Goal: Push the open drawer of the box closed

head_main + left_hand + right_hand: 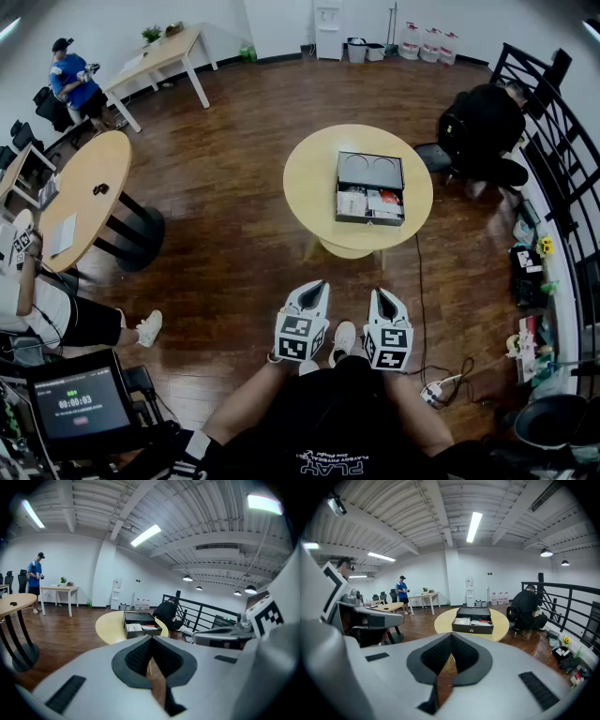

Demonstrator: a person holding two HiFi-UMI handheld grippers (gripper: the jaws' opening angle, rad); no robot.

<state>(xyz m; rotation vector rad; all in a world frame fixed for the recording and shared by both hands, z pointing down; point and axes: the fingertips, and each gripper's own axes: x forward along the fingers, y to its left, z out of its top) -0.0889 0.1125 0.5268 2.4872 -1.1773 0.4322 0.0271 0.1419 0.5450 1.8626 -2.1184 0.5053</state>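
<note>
A black box (369, 171) sits on a round yellow table (309, 178) ahead of me. Its drawer (370, 203) is pulled out toward me and holds papers and small packets. My left gripper (317, 285) and right gripper (380, 293) hover side by side over the wooden floor, well short of the table, both shut with nothing between the jaws. The left gripper view has the box (140, 623) beyond the shut left gripper (151, 643). In the right gripper view the drawer front (472, 629) faces the shut right gripper (451, 641).
A second round table (84, 192) stands at the left, with a seated person's legs (94, 319) near it. A person in black (483, 127) crouches behind the yellow table by a black railing (562, 169). A cable (419, 281) runs across the floor. A monitor (80, 403) sits at bottom left.
</note>
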